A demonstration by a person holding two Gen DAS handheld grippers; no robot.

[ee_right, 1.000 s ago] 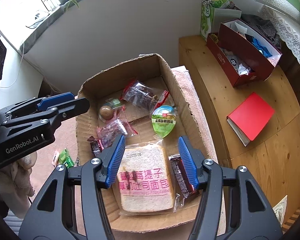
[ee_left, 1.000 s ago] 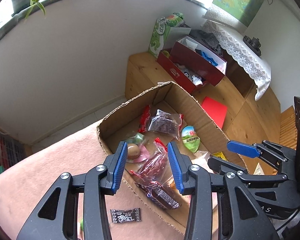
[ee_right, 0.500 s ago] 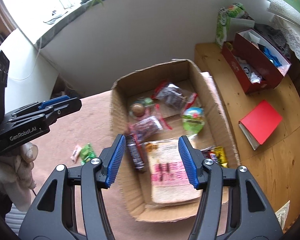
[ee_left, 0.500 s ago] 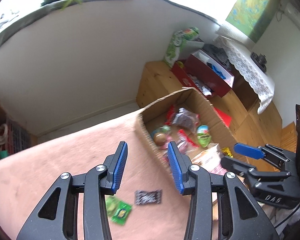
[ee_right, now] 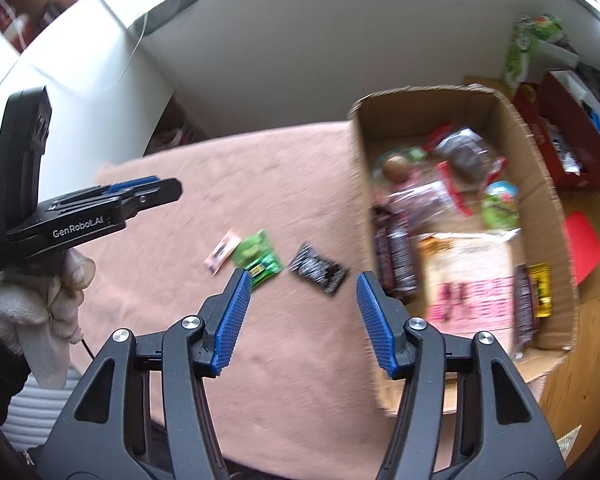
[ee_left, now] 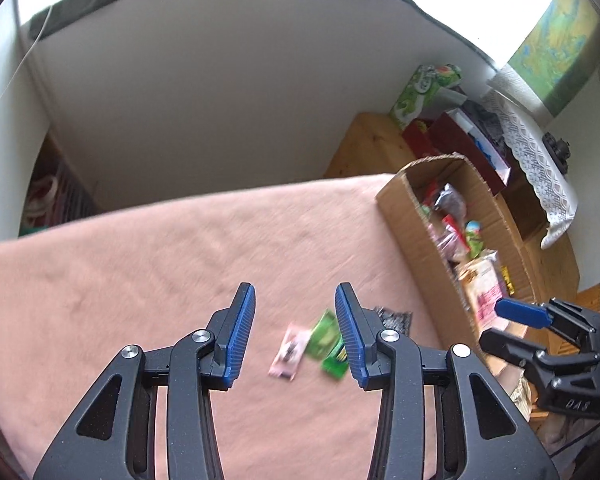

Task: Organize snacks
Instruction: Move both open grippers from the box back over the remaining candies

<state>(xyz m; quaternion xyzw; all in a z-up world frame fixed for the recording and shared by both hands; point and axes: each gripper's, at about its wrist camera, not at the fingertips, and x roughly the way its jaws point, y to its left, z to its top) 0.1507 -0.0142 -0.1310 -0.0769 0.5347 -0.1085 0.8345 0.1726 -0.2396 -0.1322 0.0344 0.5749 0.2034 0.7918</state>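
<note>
My left gripper [ee_left: 295, 334] hung wide open with nothing in it, above the pink fuzzy cloth [ee_left: 140, 272] that covered the counter. Just ahead of its blue ribbed pads lay three loose snacks: a pale pink packet [ee_left: 289, 354] between the fingers, a green packet [ee_left: 327, 340] touching the pink one's right edge and partly tucked behind my right-hand finger, and a black wrapper [ee_left: 396, 317] peeking out beyond that finger.

My right gripper [ee_right: 300, 320] was spread wide too, holding nothing. From its camera the black wrapper [ee_right: 318, 269] sat just beyond the gap between the fingers, the green packet [ee_right: 257, 258] lay by the left fingertip, and the pink packet [ee_right: 222, 255] was beside it further left.

The cardboard box [ee_right: 358, 184] stood to the right on the cloth, flaps up, packed with snacks: a bagged slice of bread with pink print [ee_right: 468, 280], dark chocolate bars [ee_right: 398, 256], a green jelly cup [ee_right: 499, 204], crinkly clear bags. Motion blur smeared all the lettering, so I couldn't read any labels. My gloved left hand [ee_right: 40, 300] gripped the other tool at the left edge. Beyond the box sat a red box [ee_right: 560, 120] and a red booklet [ee_right: 584, 242] on bare wood.
</note>
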